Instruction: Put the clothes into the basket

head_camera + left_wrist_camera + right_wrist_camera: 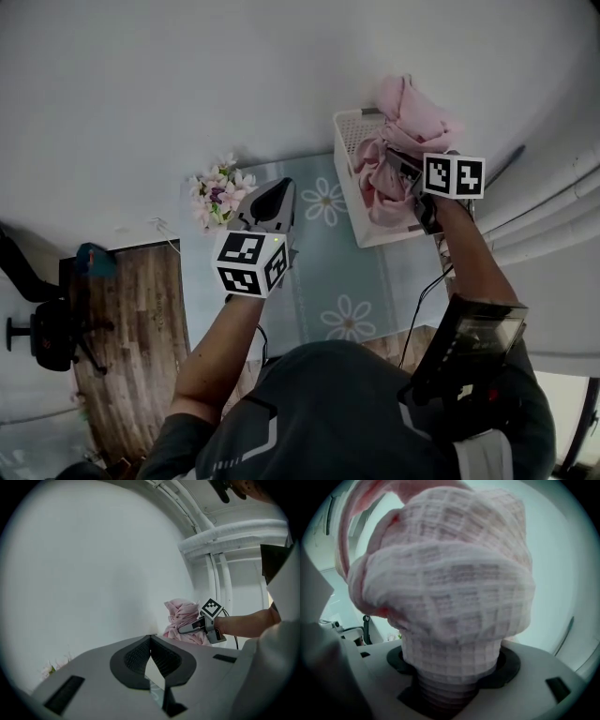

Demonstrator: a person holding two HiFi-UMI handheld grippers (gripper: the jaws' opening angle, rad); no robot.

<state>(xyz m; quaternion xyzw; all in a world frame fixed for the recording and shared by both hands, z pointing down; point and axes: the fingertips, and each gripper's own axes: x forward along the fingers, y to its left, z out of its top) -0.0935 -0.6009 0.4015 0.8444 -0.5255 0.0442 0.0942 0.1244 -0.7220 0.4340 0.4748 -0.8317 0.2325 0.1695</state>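
Right jaws: the right gripper (454, 681) is clamped on a thick bunch of the pink garment (445, 583).
Left jaws: the left gripper (151, 641) is closed and empty, above the surface (319, 272).
Garment: bundled over the white basket (349, 141), partly draped inside.
Doing it well: probably lower the garment inside the rim before letting go, so no fold hangs outside.

Pink waffle-knit garment (410, 120), bunched, clamped in right claw (399, 167), hanging partly into white basket (349, 141)
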